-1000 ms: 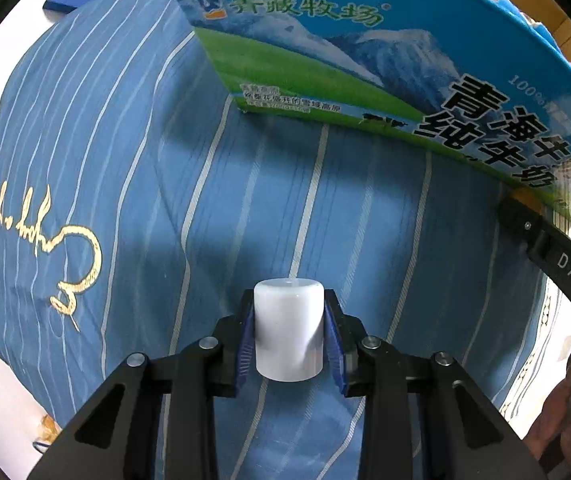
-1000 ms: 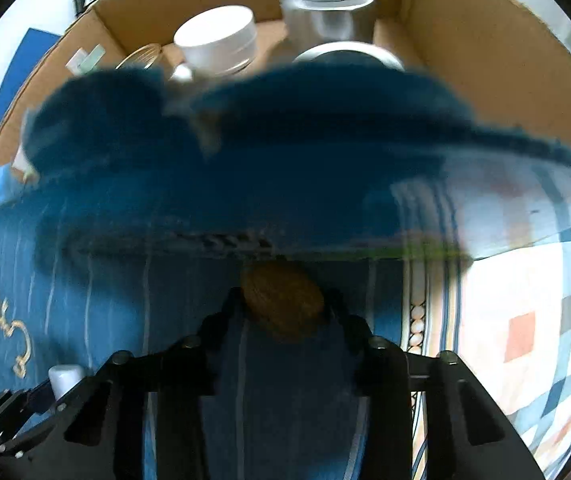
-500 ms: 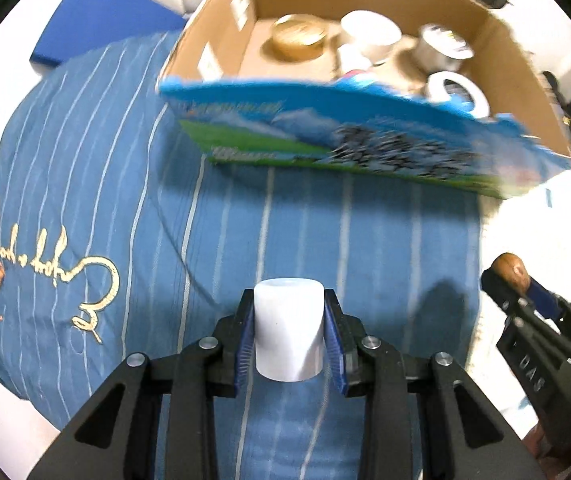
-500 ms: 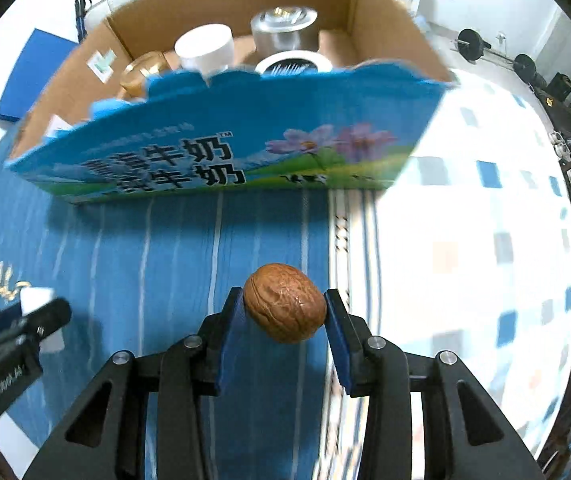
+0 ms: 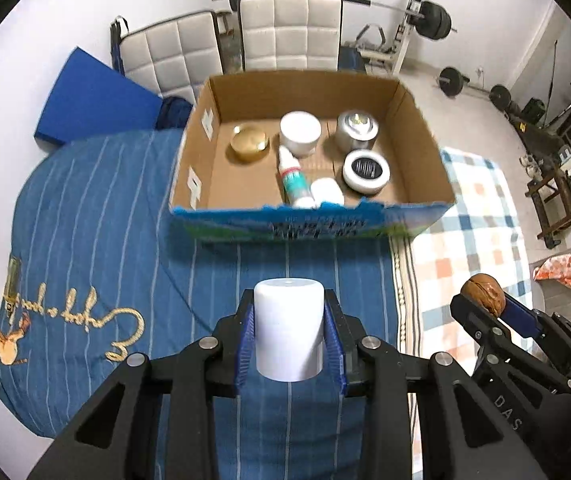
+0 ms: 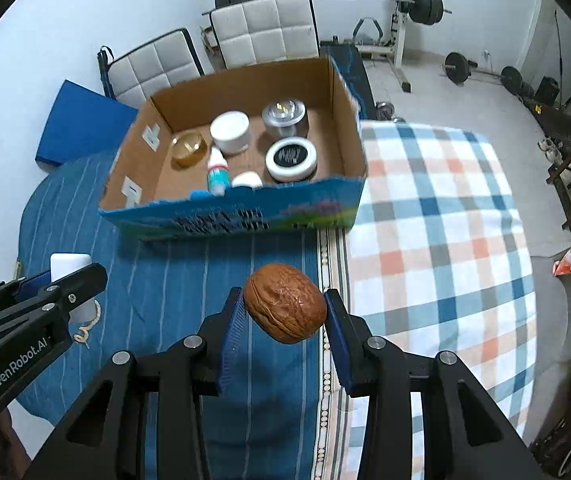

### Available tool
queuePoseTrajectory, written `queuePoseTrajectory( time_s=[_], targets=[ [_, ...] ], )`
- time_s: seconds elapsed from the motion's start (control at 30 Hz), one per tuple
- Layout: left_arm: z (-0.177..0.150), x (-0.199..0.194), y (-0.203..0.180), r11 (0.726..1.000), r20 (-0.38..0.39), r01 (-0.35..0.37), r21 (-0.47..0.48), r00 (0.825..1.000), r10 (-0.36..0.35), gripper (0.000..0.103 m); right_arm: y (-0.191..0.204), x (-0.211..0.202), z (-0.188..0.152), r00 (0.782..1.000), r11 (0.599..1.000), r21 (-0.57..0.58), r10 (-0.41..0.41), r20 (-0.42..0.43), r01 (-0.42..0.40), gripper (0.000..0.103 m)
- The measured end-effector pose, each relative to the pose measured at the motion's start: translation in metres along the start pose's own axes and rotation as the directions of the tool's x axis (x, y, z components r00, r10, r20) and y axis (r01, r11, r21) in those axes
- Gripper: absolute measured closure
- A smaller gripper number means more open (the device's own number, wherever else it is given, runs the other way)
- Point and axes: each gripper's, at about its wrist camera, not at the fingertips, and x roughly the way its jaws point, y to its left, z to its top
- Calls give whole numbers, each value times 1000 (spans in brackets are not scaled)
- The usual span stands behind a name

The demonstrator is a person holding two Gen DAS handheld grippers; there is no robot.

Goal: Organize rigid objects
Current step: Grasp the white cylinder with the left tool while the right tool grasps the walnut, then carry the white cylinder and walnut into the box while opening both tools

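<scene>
My left gripper [image 5: 288, 336] is shut on a white cylinder cap [image 5: 288, 330] and holds it above the blue striped cloth, short of the box. My right gripper [image 6: 284, 310] is shut on a brown walnut [image 6: 284, 307]; it also shows in the left wrist view [image 5: 482, 294] at the right. An open cardboard box [image 5: 195, 152] with a blue printed front [image 6: 245, 218] stands ahead of both. Inside lie a gold lid [image 5: 249, 145], a white jar [image 5: 300, 133], a silver jar [image 5: 356, 129], a black-topped jar [image 5: 366, 170] and a small dropper bottle [image 5: 293, 178].
The blue striped cloth [image 5: 85, 220] covers the left of the surface and a checked blanket [image 6: 437, 216] the right. A blue mat [image 5: 89, 100], white padded seats [image 5: 281, 28] and weight equipment [image 6: 421, 0] stand behind the box.
Both grippers have drawn back and up from the box's front wall. The box now appears whole and from above, with its inside in view. Both holds are unchanged.
</scene>
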Motion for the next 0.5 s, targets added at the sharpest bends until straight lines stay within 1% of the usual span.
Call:
queuePoseTrajectory(
  time_s=[0.1, 0.27, 0.37, 0.5],
  targets=[
    [4, -8, 3, 1000, 26, 2, -7, 1000, -2, 74, 1, -19, 9, 1000, 1000, -3, 7, 22, -7, 61],
    [14, -18, 8, 1000, 55, 7, -19, 998, -6, 74, 5, -33, 23, 999, 1000, -7, 30, 42, -30, 61],
    [26, -20, 12, 1000, 66, 15, -22, 998, -13, 74, 7, -37, 32, 998, 998, -5, 55, 35, -55, 61],
    [52, -14, 18, 999, 68, 34, -32, 997, -32, 74, 6, -32, 56, 996, 996, 8, 88, 21, -88, 61]
  ],
)
